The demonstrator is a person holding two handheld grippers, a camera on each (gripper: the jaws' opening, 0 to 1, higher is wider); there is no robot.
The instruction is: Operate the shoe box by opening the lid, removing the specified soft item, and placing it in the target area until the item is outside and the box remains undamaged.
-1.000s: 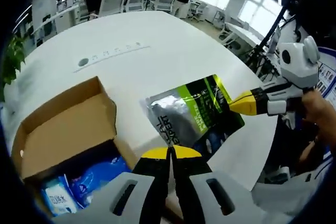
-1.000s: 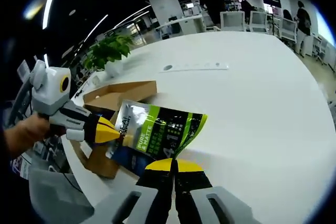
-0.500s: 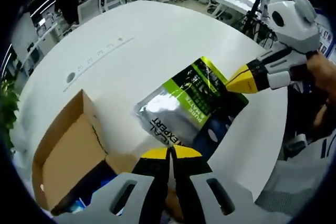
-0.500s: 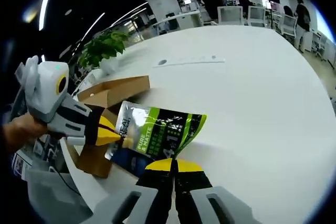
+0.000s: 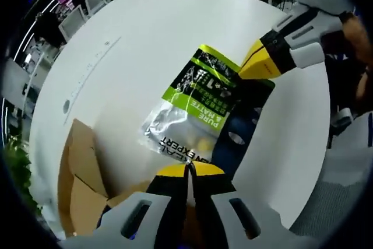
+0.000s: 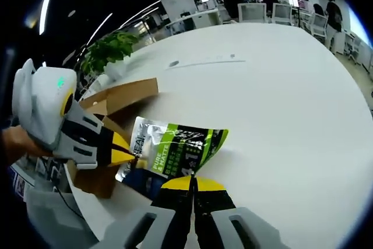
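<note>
A foil pouch, silver and green with a dark blue lower part, hangs stretched between both grippers over the white table. My left gripper is shut on its silver end. My right gripper comes in from the right and is shut on the green and yellow corner. In the right gripper view the pouch runs from my right gripper to the left gripper. The open cardboard shoe box stands just beyond the pouch's silver end, flaps up.
The table's curved edge runs close under the pouch. A cable slot lies in the tabletop further out. A potted plant stands behind the box. People and office chairs are far back. A hand holds the left gripper.
Both grippers keep hold of the pouch. The left gripper view has tilted and swung, so the box has slid to its lower left. The pouch sits a little further from the box.
</note>
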